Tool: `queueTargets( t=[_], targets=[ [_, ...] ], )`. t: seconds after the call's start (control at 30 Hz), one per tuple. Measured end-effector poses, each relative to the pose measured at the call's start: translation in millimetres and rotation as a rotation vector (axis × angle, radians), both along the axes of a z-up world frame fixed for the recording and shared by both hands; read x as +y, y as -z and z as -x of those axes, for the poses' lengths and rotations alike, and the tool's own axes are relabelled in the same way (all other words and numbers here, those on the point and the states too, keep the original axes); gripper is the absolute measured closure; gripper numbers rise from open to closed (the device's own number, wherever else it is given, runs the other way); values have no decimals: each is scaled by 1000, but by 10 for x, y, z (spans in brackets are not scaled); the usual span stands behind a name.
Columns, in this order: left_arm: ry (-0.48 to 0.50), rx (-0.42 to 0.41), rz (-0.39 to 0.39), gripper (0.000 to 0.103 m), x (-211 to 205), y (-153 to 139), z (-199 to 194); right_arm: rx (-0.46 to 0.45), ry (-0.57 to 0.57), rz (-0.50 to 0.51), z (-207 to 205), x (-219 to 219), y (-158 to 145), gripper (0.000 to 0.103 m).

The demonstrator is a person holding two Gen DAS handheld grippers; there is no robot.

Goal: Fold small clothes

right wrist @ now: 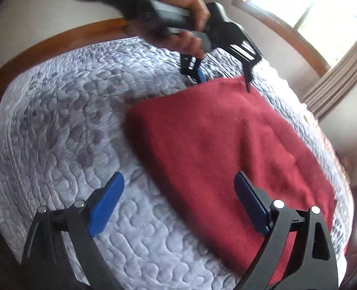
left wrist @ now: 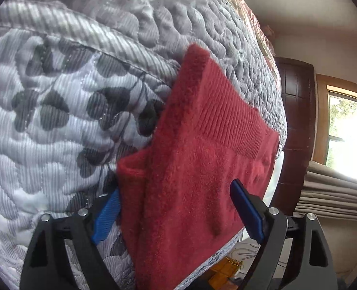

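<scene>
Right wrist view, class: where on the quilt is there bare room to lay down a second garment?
The widest free patch of quilt runs from the red garment to the wooden bed frame. The window side is crowded: the garment nears that edge, with the left gripper at its far end.

A grey-and-white quilted bedspread with dark leaf print [left wrist: 57, 111] fills the left wrist view from nine o'clock to twelve. At three o'clock stand a dark brown panelled wooden door [left wrist: 296, 111] and a bright wood-framed window [left wrist: 350, 130], with beige pleated curtains [left wrist: 335, 191] at four o'clock. A curved brown wooden headboard [right wrist: 57, 41] sits at eleven o'clock in the right wrist view.
</scene>
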State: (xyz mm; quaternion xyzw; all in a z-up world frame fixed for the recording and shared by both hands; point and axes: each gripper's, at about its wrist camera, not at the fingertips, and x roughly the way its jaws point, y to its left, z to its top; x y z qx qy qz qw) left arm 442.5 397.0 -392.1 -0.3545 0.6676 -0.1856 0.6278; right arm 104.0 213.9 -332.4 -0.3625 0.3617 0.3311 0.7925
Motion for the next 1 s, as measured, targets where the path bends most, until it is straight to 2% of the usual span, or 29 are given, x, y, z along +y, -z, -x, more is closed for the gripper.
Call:
queueTargets(
  t=[0.1,0.27,0.37,0.43,0.5,0.57,0.67,0.7,0.73,0.8,0.87,1.0],
  targets=[
    [39,-3,14,16,-82,-1,-31,-100,-16,76,17,322,206,11],
    [28,-3,46,16,14,26,-3,-133,5,125,-180,595,489,11],
    [23,12,61,16,74,75,-18,-150,61,117,-394,684,531,12],
    [32,28,43,20,73,136,-37,-128,85,117,-576,704,560,12],
    [36,37,36,31,83,193,-61,-121,102,111,-701,749,585,12],
    [39,47,28,37,114,243,-81,-137,106,107,-723,773,582,12],
    [39,51,41,40,172,303,-87,-141,125,89,-767,792,595,12],
    [40,53,38,46,191,310,-84,-125,141,69,-804,767,569,13],
    [39,59,28,52,216,321,-81,-89,164,37,-862,733,538,16],
    [20,90,27,76,319,381,-72,1,178,-16,-955,697,495,47],
    [-6,117,77,79,395,443,-56,25,194,-31,-988,709,454,61],
    [-24,129,86,82,391,426,-37,90,247,-76,-1141,662,345,70]
  ],
)
